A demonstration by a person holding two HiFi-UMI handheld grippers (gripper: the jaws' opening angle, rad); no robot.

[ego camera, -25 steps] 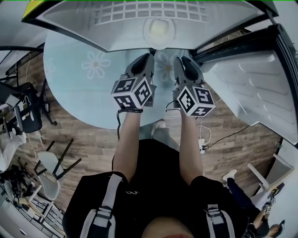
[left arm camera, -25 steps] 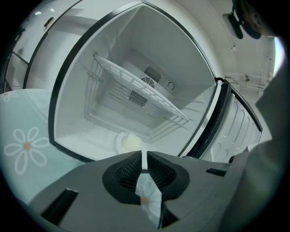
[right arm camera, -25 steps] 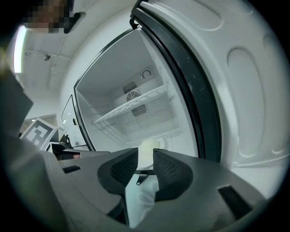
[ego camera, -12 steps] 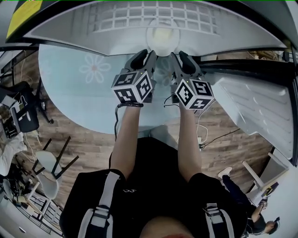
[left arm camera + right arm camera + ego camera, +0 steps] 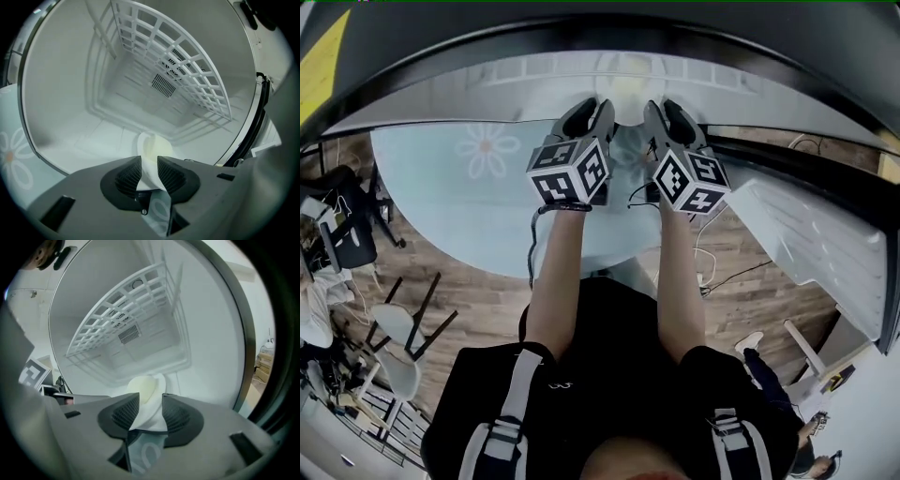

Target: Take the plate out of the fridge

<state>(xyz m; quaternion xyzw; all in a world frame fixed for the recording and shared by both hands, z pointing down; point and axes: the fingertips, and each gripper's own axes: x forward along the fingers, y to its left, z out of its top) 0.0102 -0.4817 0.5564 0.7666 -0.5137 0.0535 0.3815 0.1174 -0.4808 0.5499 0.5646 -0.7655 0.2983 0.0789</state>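
Left tool point(image 5: 147, 159), right tool point(image 5: 151, 395): jaws just opened wide, both released, pointing into fridge point(image 5: 65, 93). Plate point(image 5: 157, 145), lower centre ahead, is ungripped. Grasp likely next.

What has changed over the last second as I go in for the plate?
The left gripper and right gripper both moved forward toward the fridge interior, closing in on the plate. Their jaws have just been opening, and the plate shows through each gap with no grip yet. The plate stays on the fridge floor and the door stays open.
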